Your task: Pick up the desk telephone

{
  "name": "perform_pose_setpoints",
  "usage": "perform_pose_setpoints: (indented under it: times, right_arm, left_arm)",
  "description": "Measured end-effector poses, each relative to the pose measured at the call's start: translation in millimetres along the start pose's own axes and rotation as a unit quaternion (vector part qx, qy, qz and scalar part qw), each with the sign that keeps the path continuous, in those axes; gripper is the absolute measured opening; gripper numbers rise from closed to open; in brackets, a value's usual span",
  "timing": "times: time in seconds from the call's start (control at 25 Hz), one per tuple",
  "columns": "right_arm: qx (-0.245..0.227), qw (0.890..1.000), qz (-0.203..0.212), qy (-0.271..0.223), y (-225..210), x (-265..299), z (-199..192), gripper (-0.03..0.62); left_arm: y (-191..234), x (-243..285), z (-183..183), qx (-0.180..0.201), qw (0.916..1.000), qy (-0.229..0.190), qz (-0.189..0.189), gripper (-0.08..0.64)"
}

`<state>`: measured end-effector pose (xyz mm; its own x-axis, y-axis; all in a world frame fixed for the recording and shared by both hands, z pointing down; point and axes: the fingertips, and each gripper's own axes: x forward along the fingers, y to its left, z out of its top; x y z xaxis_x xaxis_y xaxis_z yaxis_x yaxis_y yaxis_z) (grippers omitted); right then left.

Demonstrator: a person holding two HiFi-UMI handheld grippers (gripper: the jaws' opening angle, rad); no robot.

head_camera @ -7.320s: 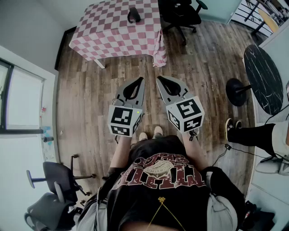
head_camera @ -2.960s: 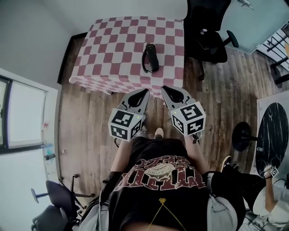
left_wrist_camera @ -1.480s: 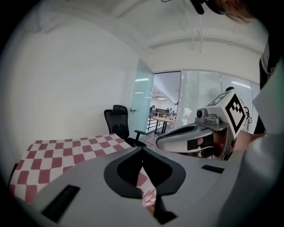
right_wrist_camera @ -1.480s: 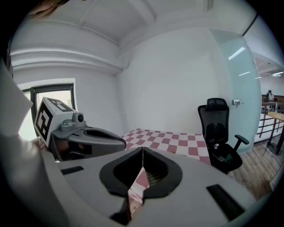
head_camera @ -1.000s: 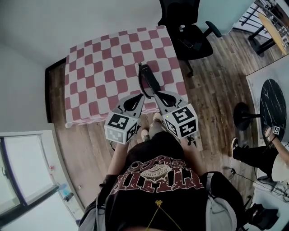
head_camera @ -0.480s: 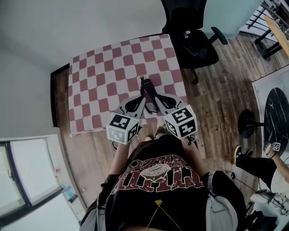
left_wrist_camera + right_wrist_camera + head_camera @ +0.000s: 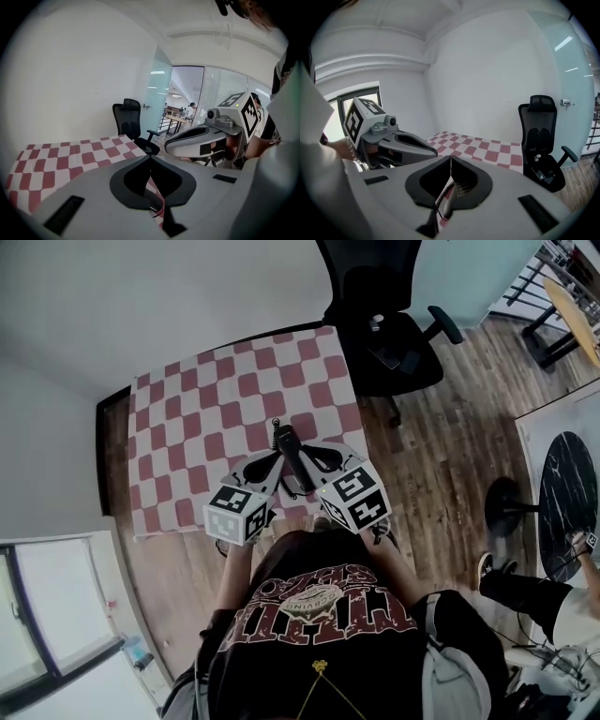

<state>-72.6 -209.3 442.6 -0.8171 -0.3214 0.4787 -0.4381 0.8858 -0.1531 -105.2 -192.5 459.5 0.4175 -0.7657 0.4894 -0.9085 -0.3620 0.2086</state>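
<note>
The black desk telephone (image 7: pixel 291 457) lies on the pink-and-white checked table (image 7: pixel 187 409), near its front edge, with a coiled cord (image 7: pixel 442 194) beside it. Both grippers hover over that edge with the phone between them. My left gripper (image 7: pixel 273 457) is just left of the phone, and its jaws (image 7: pixel 150 156) meet at the tips with nothing held. My right gripper (image 7: pixel 312 452) is just right of the phone and is likewise shut and empty (image 7: pixel 450 157). Through its jaw opening I see the phone's grille (image 7: pixel 458 187) below.
A black office chair (image 7: pixel 380 324) stands at the table's far right corner. A round black table (image 7: pixel 562 493) and a person's leg (image 7: pixel 525 592) are off to the right on the wooden floor. White walls lie behind and to the left of the table.
The person has walked up to the table. Both shut grippers have moved forward from over the floor to over the table's front edge, either side of the telephone.
</note>
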Motion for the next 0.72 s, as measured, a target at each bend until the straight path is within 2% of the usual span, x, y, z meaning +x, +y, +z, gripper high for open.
perform_pose_setpoints:
  times: [0.16,0.28,0.52,0.72]
  right_arm:
    - [-0.014,1.0,0.005,0.0,-7,-1,0,0.02]
    - [-0.016,1.0,0.005,0.008,-13,-1,-7,0.02]
    - [-0.001,1.0,-0.013,0.022,-27,3,-16,0.02]
    - [0.011,0.999,-0.039,0.02,-34,13,-10,0.02]
  left_arm:
    - [7,5,5,0.01,0.9998,0.002,0.019,0.0]
    - [11,8,5,0.0,0.9993,-0.004,0.038,0.0]
    - [14,16,7,-0.005,0.9996,-0.014,0.022,0.0]
    - [22,22,2,-0.003,0.9999,-0.006,-0.01,0.0]
